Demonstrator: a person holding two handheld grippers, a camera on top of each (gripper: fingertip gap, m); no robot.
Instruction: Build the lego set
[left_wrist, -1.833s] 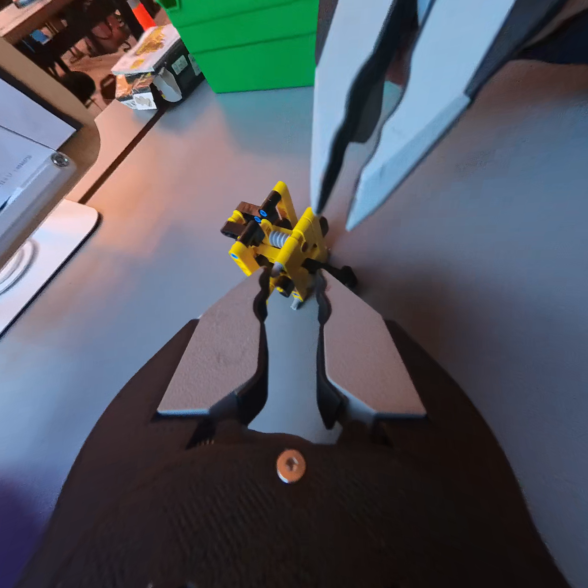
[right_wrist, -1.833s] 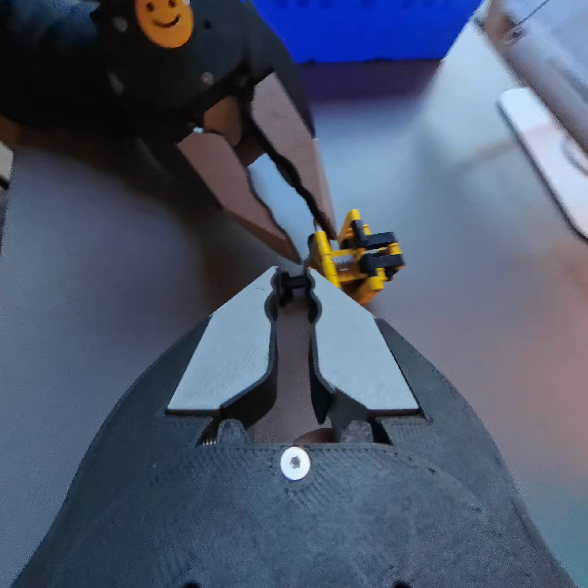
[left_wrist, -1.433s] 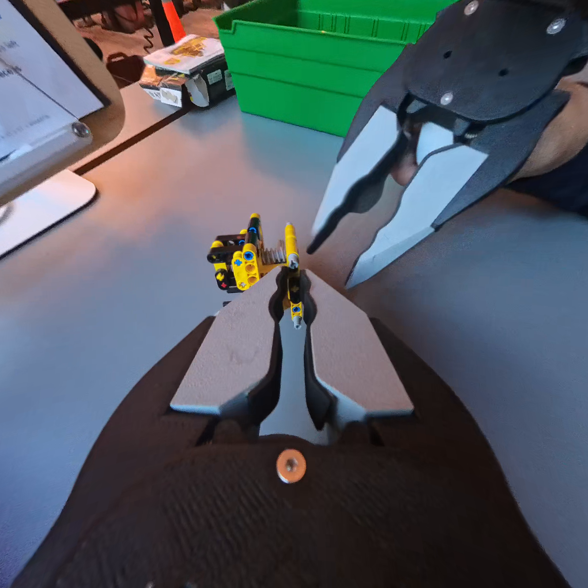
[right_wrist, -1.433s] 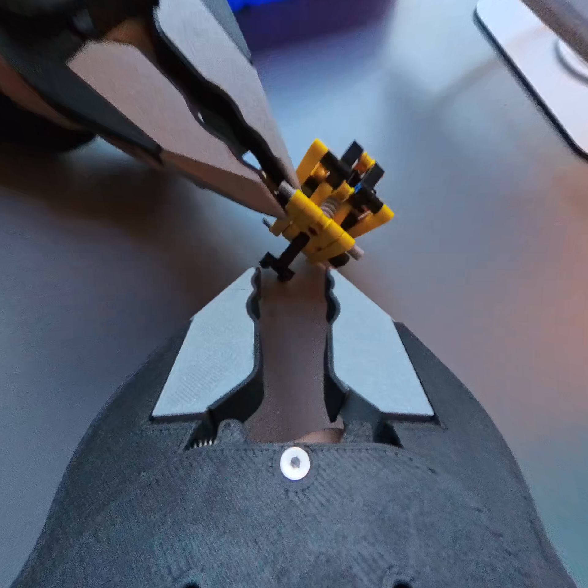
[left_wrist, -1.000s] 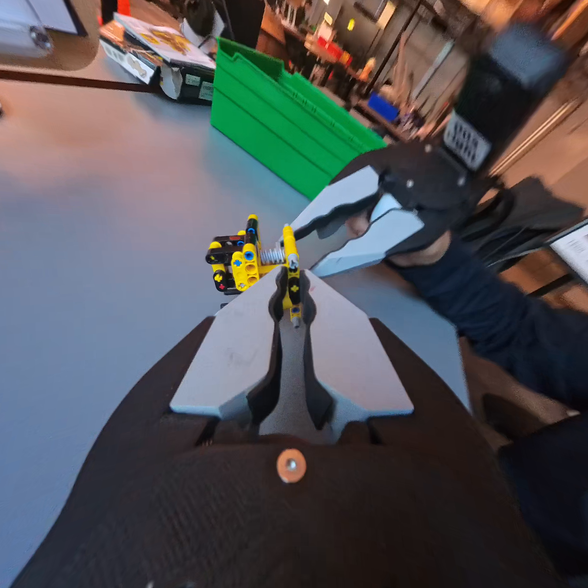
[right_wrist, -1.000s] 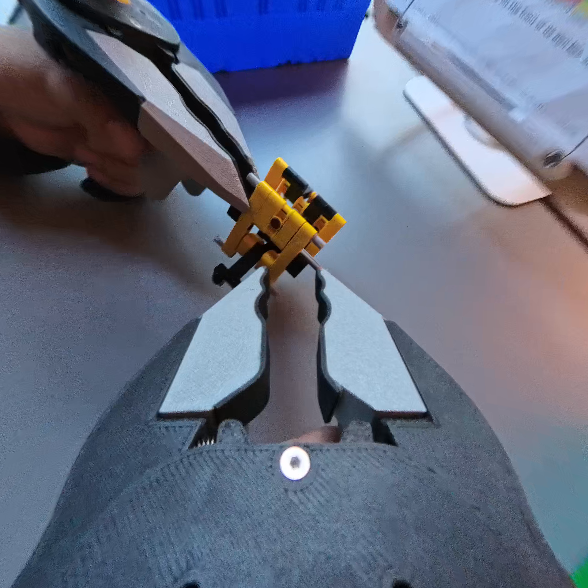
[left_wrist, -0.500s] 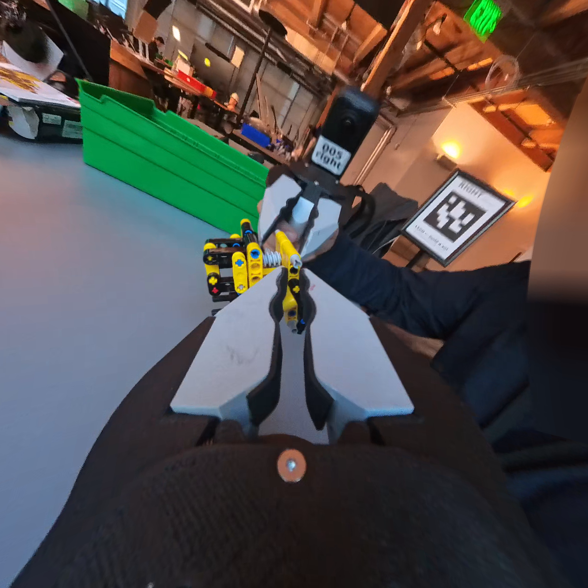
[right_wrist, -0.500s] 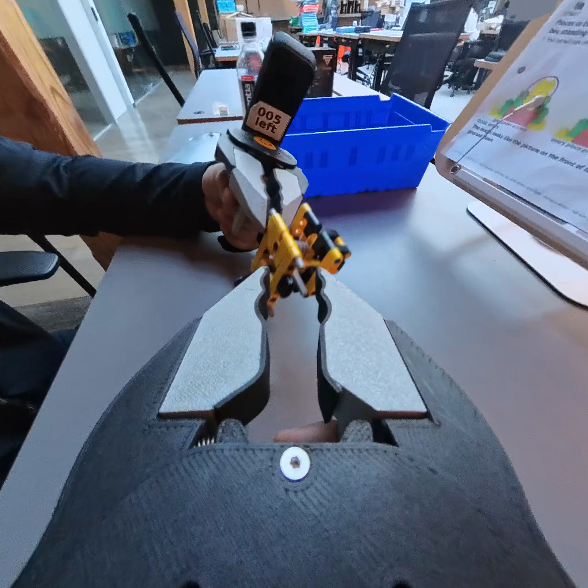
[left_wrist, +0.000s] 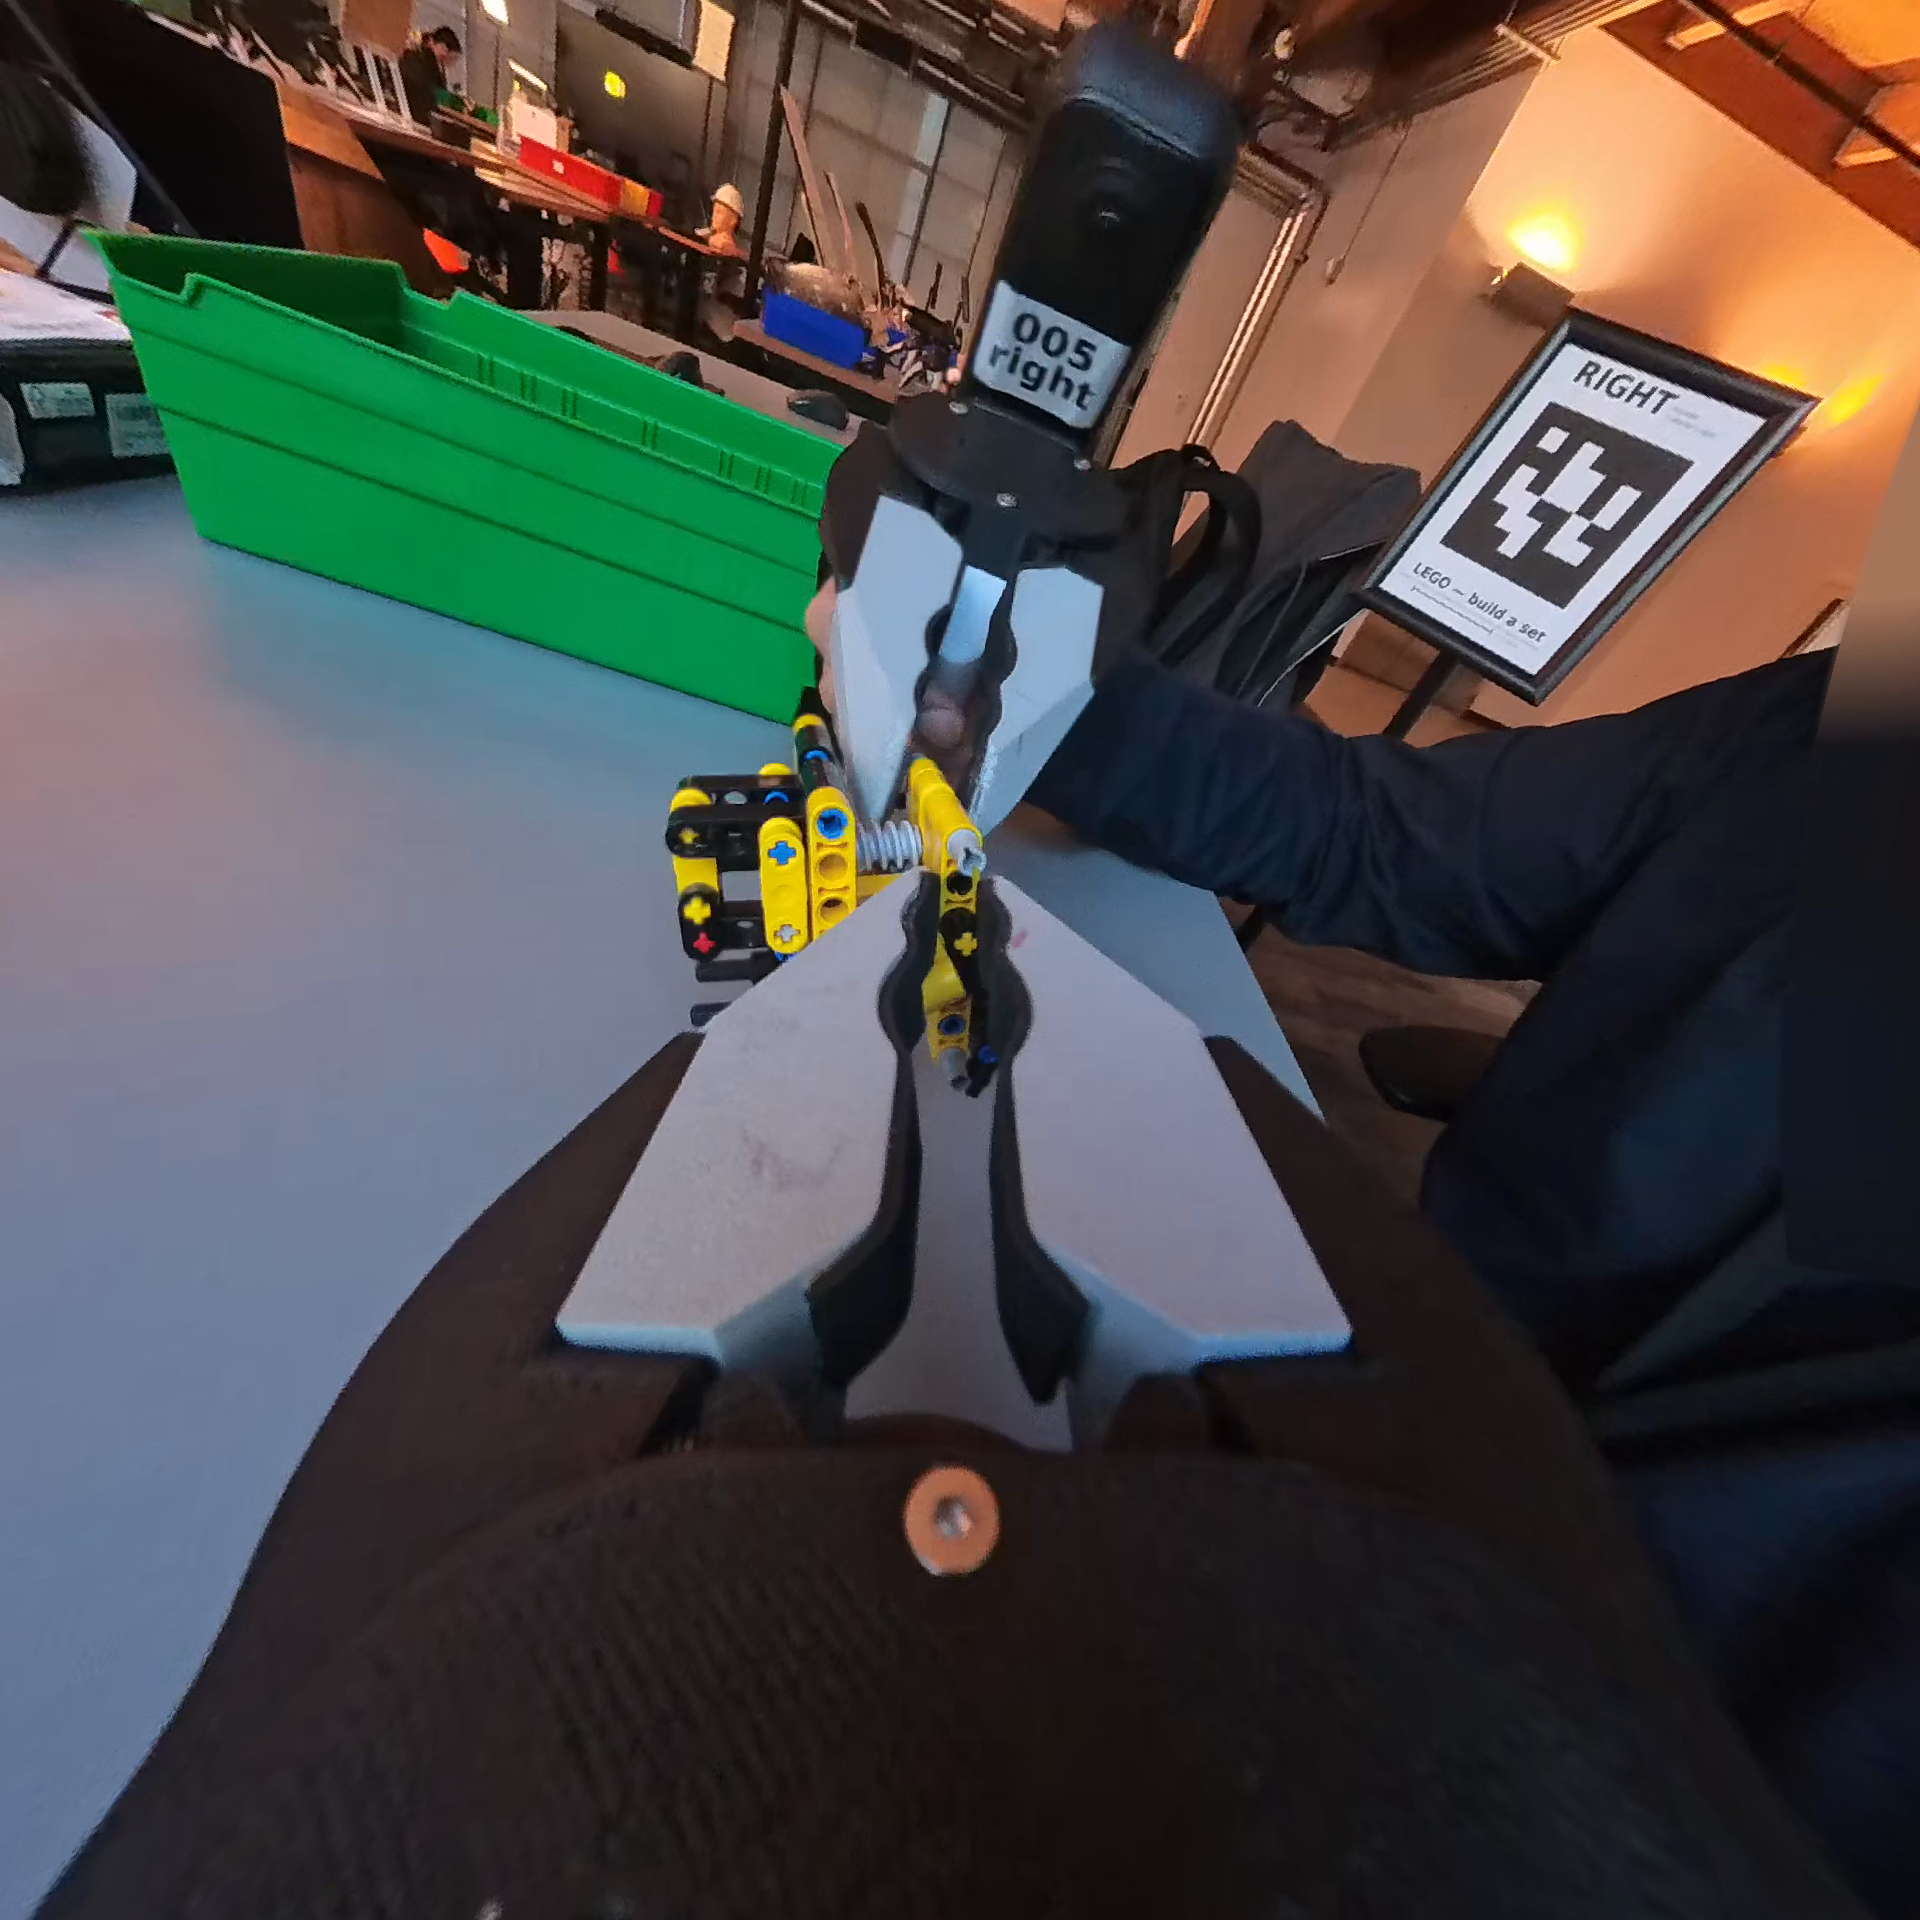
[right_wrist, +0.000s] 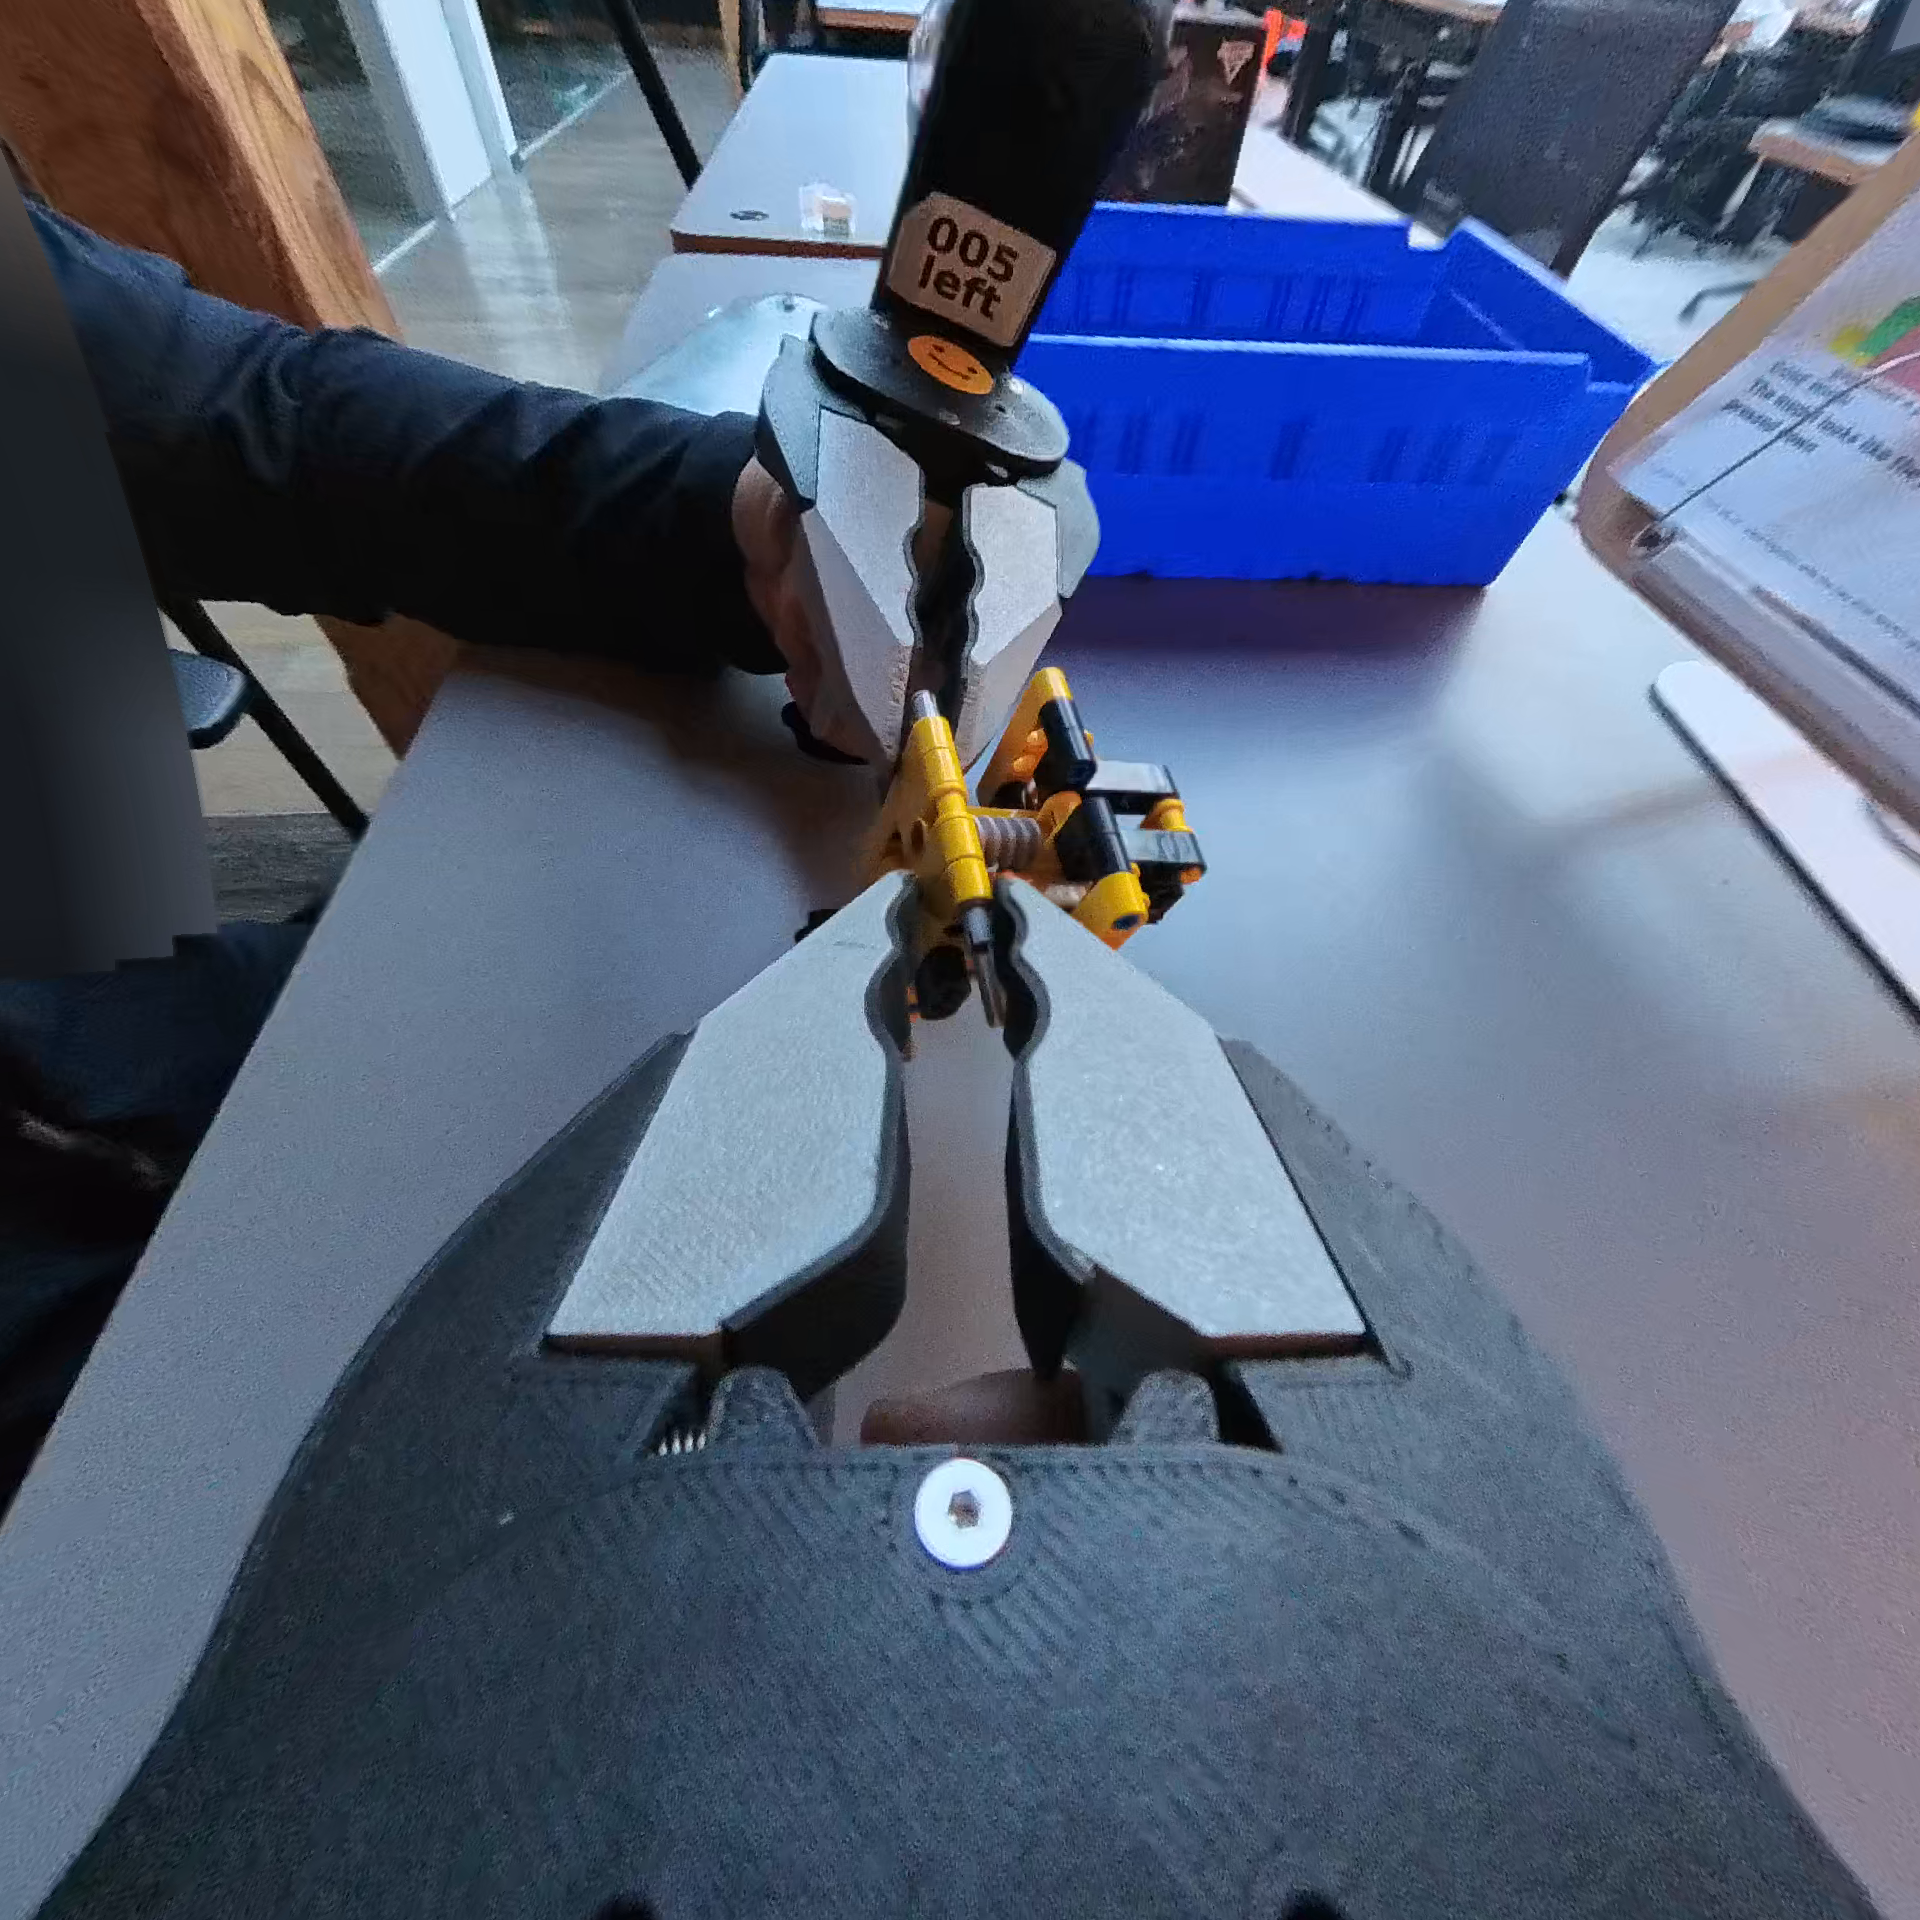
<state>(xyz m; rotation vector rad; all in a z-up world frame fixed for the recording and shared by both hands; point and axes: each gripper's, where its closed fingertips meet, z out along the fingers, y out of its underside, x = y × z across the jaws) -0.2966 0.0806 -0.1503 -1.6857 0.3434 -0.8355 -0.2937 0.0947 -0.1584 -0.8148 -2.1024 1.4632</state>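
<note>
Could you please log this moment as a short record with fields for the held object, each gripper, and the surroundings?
held object: yellow and black lego assembly with a grey spring, held above the table
left gripper: shut on the assembly's yellow beam
right gripper: closed around the opposite end of that beam
bins: green bin behind in left view; blue bin behind in right view
other: framed sign

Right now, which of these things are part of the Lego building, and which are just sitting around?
In use: Lego model, left gripper, right gripper.

Lying about: green bin, blue bin, instruction stand, framed sign, backpack.
</note>
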